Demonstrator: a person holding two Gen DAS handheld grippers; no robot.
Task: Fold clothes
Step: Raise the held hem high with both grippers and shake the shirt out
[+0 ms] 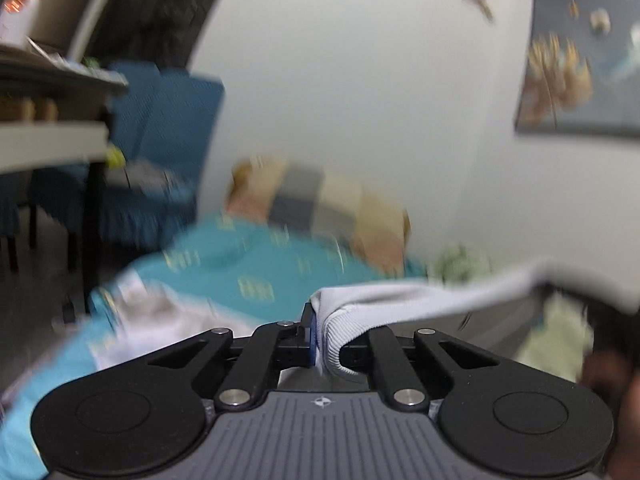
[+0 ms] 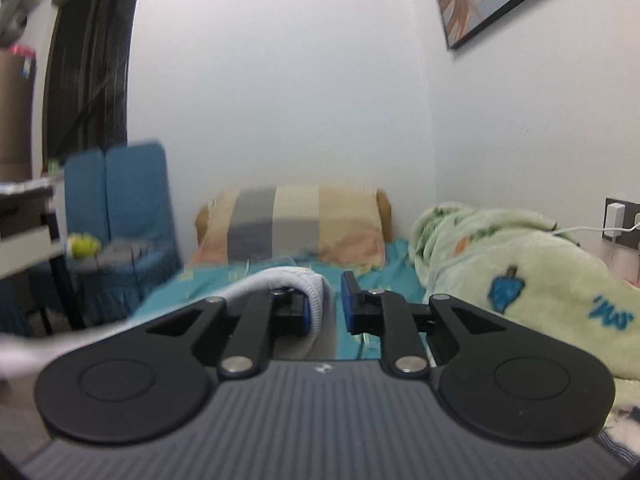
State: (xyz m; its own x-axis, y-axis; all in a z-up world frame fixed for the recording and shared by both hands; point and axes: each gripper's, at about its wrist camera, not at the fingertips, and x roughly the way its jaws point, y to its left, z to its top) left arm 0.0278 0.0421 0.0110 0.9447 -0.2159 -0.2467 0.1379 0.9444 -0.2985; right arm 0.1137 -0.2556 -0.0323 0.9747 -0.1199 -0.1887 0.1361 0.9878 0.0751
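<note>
A: Above the teal bedsheet (image 1: 224, 264), a white ribbed garment (image 1: 400, 300) is held up by the left gripper (image 1: 320, 344) — its jaws are clamped on the thick ribbed hem, likely so the cloth can be stretched out before a fold is made

B: And the right gripper (image 2: 334, 308)?

A: Its jaws are parted; the same ribbed edge (image 2: 316, 300) is draped against the left blue pad only, with a gap to the other pad, so nothing is pinched there. The cloth is judged to be slipping free, or not yet taken

B: How is the fabric described?

A: Soft knit, fine ribs along a rolled band — limp, sagging between the two tools. Behind it a striped pillow (image 2: 296, 224) lies at the wall and a fleecy pale-green blanket (image 2: 520, 264) is heaped on the right
</note>
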